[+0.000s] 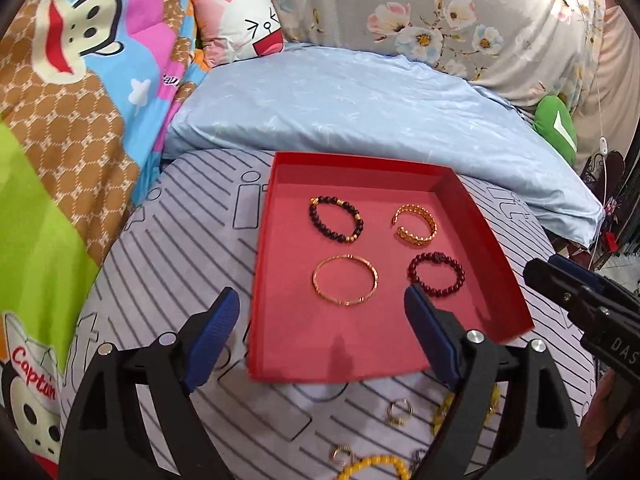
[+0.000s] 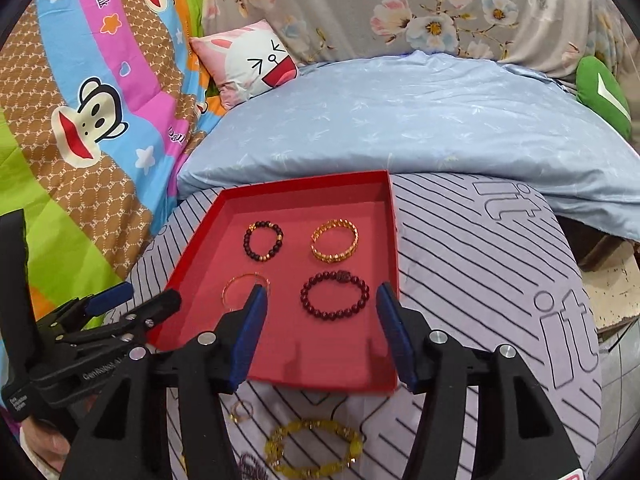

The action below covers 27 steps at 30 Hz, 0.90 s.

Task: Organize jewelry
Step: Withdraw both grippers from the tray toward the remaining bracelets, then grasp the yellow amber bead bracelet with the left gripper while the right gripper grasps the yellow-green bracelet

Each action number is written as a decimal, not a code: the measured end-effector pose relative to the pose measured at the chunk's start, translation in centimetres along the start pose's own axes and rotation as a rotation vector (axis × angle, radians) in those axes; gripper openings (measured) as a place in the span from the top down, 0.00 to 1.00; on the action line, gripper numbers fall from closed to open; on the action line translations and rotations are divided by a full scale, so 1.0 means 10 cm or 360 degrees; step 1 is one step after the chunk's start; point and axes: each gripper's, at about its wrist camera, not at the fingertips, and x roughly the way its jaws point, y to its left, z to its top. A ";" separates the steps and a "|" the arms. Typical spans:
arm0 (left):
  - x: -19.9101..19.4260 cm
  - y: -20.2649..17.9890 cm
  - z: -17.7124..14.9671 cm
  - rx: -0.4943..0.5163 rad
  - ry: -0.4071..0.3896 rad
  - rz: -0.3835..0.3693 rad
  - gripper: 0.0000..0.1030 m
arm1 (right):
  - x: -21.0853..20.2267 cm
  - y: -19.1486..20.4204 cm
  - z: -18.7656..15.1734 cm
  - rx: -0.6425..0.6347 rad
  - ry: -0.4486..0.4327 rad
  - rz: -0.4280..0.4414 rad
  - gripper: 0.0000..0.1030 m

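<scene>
A red tray [image 1: 486,240] [image 2: 192,248] lies on the striped cushion. In it lie a black bead bracelet [image 1: 336,219] [image 2: 263,241], a gold cuff [image 1: 415,224] [image 2: 335,241], a thin gold bangle [image 1: 345,285] [image 2: 240,286] and a dark red bead bracelet [image 1: 436,275] [image 2: 335,296]. My left gripper [image 1: 322,320] is open and empty over the tray's near edge. My right gripper [image 2: 320,320] is open and empty over the tray's near part. Loose on the cushion lie a yellow bead bracelet [image 2: 312,448] [image 1: 376,465] and small gold rings [image 1: 399,410] [image 2: 241,410].
The striped grey cushion [image 2: 480,280] rests on a bed with a light blue quilt [image 1: 360,100], a cartoon blanket [image 1: 60,120], a pink pillow [image 2: 248,60] and a green cushion [image 2: 604,92]. The right gripper shows in the left wrist view [image 1: 580,296]; the left gripper shows in the right wrist view [image 2: 100,320].
</scene>
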 end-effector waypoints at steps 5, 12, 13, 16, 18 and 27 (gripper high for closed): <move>-0.24 0.13 -0.25 -0.0038 -0.0007 0.0009 0.22 | -0.16 -0.07 -0.24 0.0023 0.0017 -0.0024 0.46; -0.30 0.17 -0.73 -0.0031 0.0089 0.0027 0.22 | -0.25 -0.14 -0.61 0.0051 0.0072 -0.0093 0.46; -0.30 0.16 -0.81 -0.0031 0.0103 0.0030 0.22 | -0.25 -0.16 -0.66 0.0056 0.0080 -0.0098 0.46; -0.25 0.11 -1.02 0.0001 0.0156 0.0025 0.23 | -0.27 -0.15 -0.82 0.0032 0.0095 -0.0160 0.46; -0.21 0.06 -1.17 0.0015 0.0196 0.0009 0.24 | -0.28 -0.15 -0.93 0.0020 0.0106 -0.0195 0.46; -0.13 -0.14 -1.47 0.0094 0.0191 0.0082 0.34 | -0.27 -0.14 -1.21 0.0054 0.0166 -0.0178 0.46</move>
